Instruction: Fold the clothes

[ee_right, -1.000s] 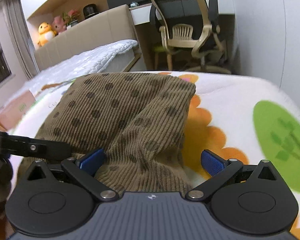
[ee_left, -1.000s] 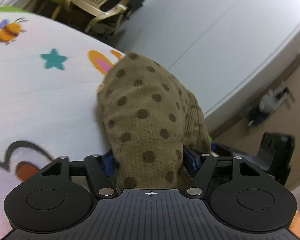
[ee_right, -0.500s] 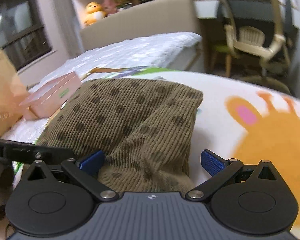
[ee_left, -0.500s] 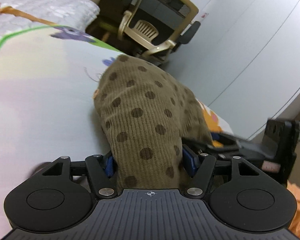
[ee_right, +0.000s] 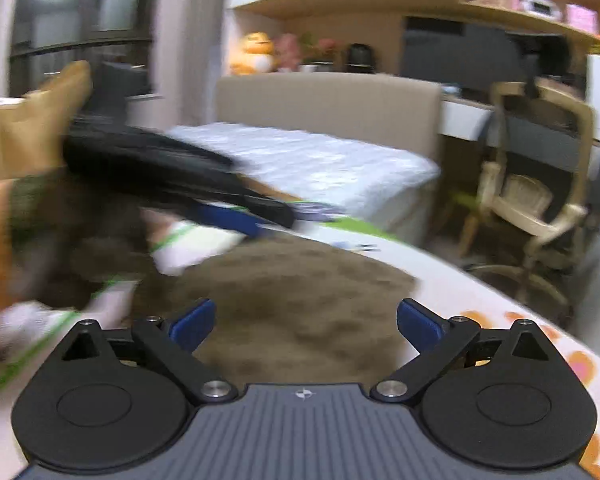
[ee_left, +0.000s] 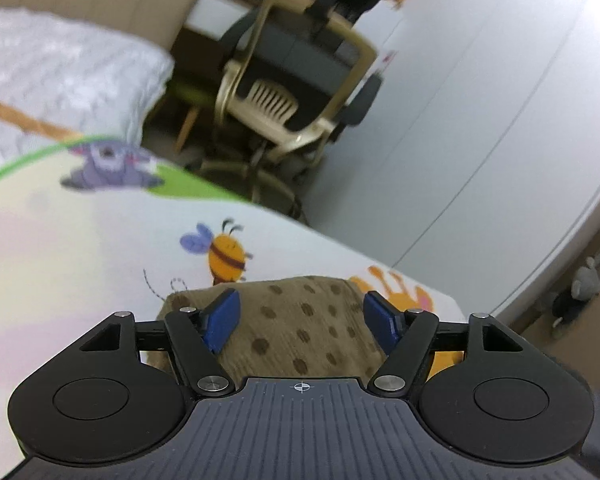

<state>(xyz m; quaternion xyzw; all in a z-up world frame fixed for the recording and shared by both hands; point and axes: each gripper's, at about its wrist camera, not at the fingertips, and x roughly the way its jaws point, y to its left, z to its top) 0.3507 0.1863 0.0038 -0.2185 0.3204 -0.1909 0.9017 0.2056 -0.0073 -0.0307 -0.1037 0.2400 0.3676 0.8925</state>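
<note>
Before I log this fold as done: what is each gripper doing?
Left gripper: jaws opening, pads clear of the brown dotted garment lying below.
Right gripper: open, holding nothing.

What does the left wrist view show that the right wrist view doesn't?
Left wrist only: the bee print on the blanket, sharp polka dots on the garment, and the left gripper, jaws opening, pads clear of the cloth. Right wrist only: the right gripper open, the plush toy on the headboard shelf, and a blurred dark shape, probably the left gripper, at left. Both: the brown garment, the chair, the white mattress.
</note>
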